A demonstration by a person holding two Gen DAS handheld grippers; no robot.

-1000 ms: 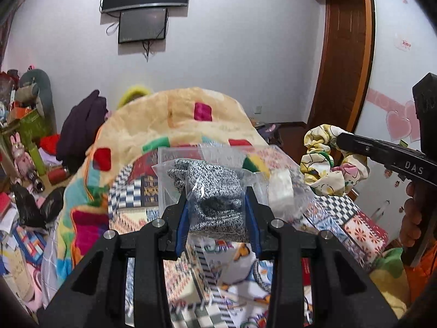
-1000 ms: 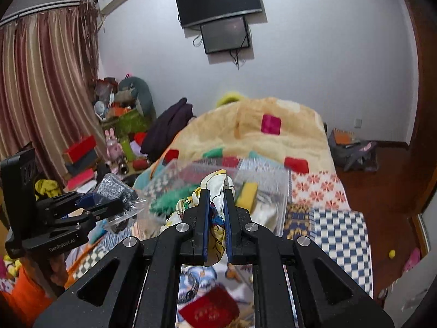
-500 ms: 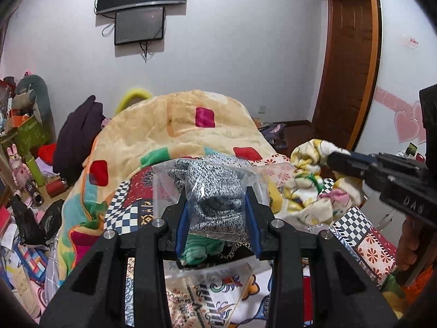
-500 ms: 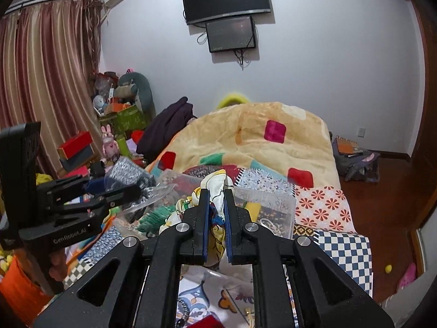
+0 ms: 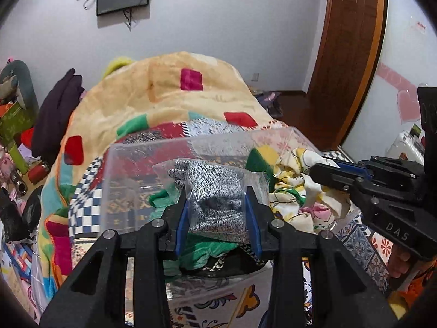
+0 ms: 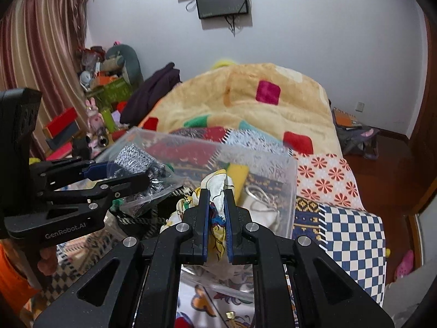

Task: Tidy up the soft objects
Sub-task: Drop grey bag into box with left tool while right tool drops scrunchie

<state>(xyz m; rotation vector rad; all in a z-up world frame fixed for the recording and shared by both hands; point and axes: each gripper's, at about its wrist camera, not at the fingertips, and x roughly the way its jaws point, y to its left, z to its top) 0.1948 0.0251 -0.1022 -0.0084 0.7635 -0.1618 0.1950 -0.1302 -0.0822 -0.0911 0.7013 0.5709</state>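
While a second ago it hung short of the clear plastic bin (image 5: 142, 164), the left gripper (image 5: 217, 205), clamped on the bagged grey knit item (image 5: 215, 191), now sits over it, ready to drop. Right view: right gripper (image 6: 217, 205) pinches the floral cloth (image 6: 215, 186) above the same bin (image 6: 273, 164).

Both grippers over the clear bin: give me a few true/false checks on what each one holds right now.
1. The left gripper is shut on a bagged grey knit item. True.
2. The right gripper is open and holds nothing. False: it is shut on a floral cloth.
3. Both loads are over the clear plastic bin. True.
4. The bin is bare inside. False: a yellow-green sponge and green fabric lie in it.
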